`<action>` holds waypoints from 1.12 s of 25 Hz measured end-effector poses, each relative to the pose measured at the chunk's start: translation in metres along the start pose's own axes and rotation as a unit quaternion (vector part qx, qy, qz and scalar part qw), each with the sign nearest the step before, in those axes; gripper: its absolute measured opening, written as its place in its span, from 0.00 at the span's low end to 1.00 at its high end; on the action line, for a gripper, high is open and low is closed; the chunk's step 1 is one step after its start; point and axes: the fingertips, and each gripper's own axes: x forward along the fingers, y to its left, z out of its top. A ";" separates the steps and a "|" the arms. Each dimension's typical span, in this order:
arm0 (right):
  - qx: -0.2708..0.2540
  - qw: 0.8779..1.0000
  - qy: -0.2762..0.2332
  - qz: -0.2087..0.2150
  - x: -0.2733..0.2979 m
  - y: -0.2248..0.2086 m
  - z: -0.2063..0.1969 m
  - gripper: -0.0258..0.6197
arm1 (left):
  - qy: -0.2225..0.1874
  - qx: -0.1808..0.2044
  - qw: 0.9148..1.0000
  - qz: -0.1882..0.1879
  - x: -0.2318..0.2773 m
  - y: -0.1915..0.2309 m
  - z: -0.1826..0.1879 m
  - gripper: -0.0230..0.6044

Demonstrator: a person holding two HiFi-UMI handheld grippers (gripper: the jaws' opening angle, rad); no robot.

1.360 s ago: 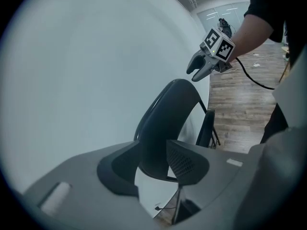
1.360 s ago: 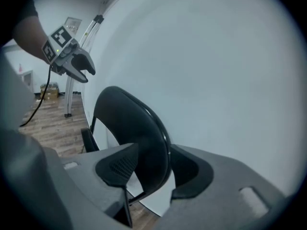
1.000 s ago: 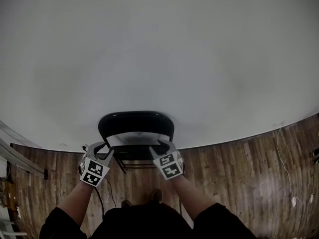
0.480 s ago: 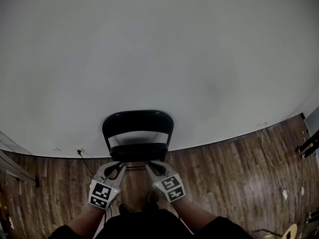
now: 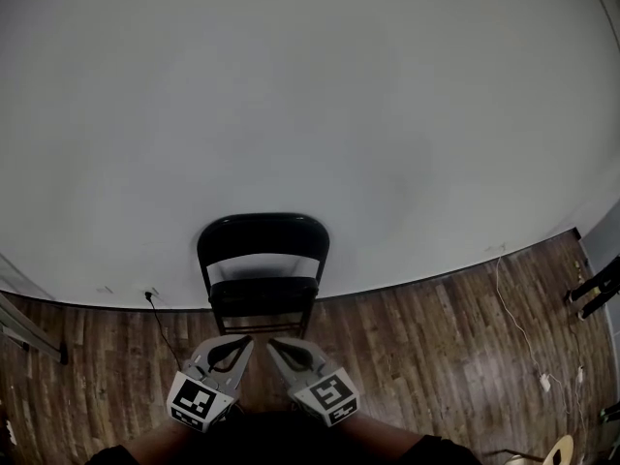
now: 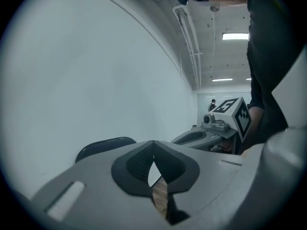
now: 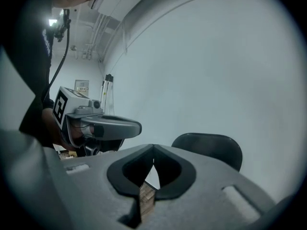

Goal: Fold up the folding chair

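Head view: chair (image 5: 263, 296) stands on the floor (image 5: 436, 327) against the wall (image 5: 310, 114), straight ahead. The seat looks flat in the frame with the legs close together, so I read it as folded and leaned, but this angle doesn't confirm it. Left gripper (image 5: 242, 345) and right gripper (image 5: 276, 345) sit side by side short of the chair, touching nothing.

Left gripper view: jaws have just been closing and are now clenched tip to tip with nothing between them. Only the chair's backrest top shows past them, apart from the jaws.

Right gripper view: same story, jaws just closed, pressed together and empty, chair back beyond them to the right against the wall.

Status: if the fold reading holds, the task looks done and nothing is left. If not, the fold needs a fresh grip on the seat.
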 end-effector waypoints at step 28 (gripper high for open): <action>0.000 0.997 -0.055 0.062 -0.060 -0.008 0.003 0.04 | 0.001 0.005 1.000 -0.008 0.024 -0.074 0.013 0.04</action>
